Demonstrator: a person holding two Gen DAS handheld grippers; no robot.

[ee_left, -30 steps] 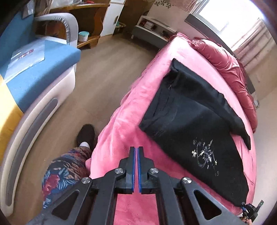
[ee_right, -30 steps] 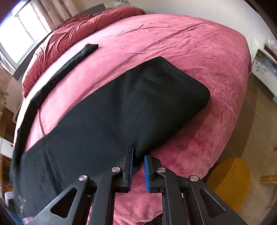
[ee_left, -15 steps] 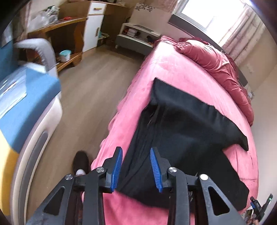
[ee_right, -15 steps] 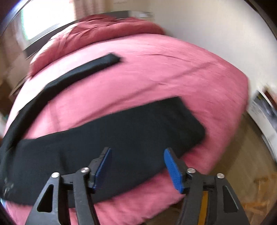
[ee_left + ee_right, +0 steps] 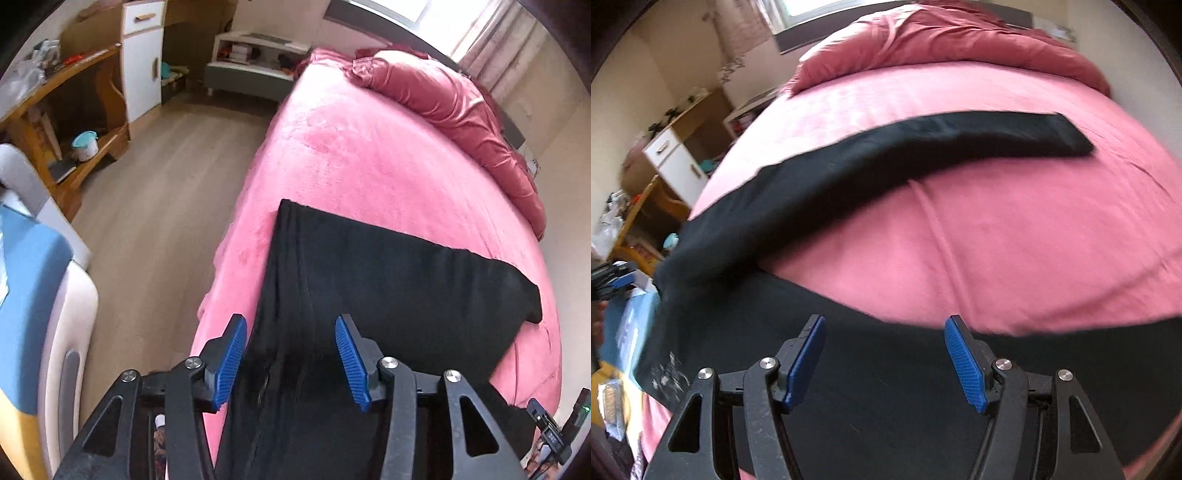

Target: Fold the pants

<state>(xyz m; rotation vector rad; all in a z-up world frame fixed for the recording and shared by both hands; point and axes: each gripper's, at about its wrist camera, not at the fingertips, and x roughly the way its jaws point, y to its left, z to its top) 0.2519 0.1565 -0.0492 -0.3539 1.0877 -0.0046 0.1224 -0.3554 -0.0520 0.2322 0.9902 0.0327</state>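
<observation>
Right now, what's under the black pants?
The pink blanket of the bed: the pants lie spread flat on it, one leg stretched apart across it. Whatever sits directly beneath the black fabric is covered and can't be seen.

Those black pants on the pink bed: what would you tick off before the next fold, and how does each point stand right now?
1. Left gripper free of cloth: ok; its jaws have just been opening and stand apart, the blue pads pressing nothing.
2. Right gripper free: ok; jaws apart, nothing pinched.
3. Black pants lie on the pink bed: ok.
4. Both legs laid together: not ok; one leg stretches away from the other in the right wrist view.
5. Cloth smooth: cannot tell; too dark and blurred.
6. Near edge within the bed: cannot tell; the grippers hide it.
</observation>
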